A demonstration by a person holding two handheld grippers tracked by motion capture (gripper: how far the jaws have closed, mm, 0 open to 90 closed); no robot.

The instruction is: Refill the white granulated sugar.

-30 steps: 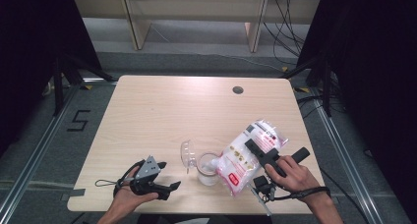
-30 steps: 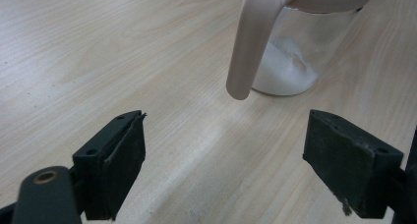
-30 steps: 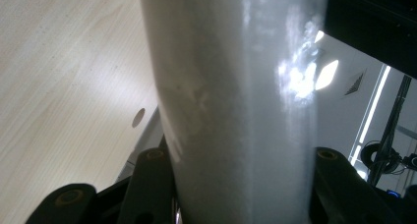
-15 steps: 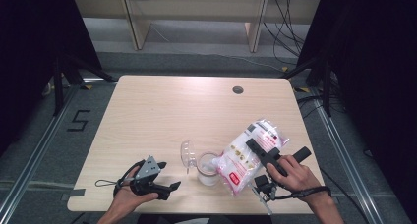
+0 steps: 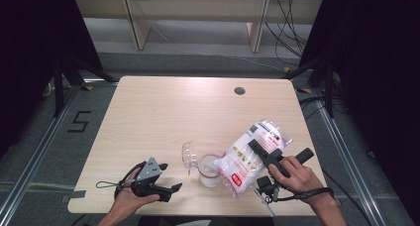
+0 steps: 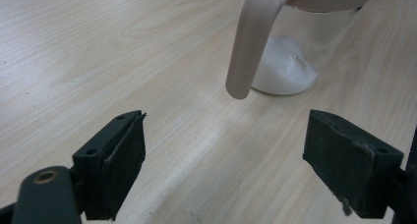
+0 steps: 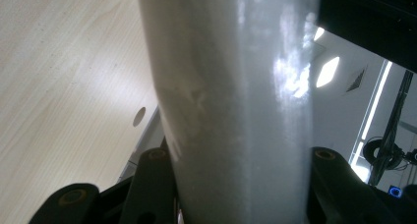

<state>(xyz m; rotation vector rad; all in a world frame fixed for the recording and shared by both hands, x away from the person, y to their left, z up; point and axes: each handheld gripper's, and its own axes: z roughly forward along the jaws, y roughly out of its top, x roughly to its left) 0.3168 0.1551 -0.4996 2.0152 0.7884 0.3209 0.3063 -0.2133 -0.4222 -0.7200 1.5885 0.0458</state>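
the bag (image 5: 253, 155) of white powder is tilted low and right of centre in the high view, clamped in the right gripper (image 5: 261, 155), its lower end over the glass jar (image 5: 210, 169). further left, the left gripper (image 5: 168, 179) is held idle, jaws spread apart. a white layer already lies in the jar's bottom, so pouring is judged under way, with most of the bag left.

jar (image 5: 210, 169) – table's (image 5: 163, 117) near edge | bag (image 5: 252, 154) right, touching | left gripper (image 5: 168, 189) left, apart
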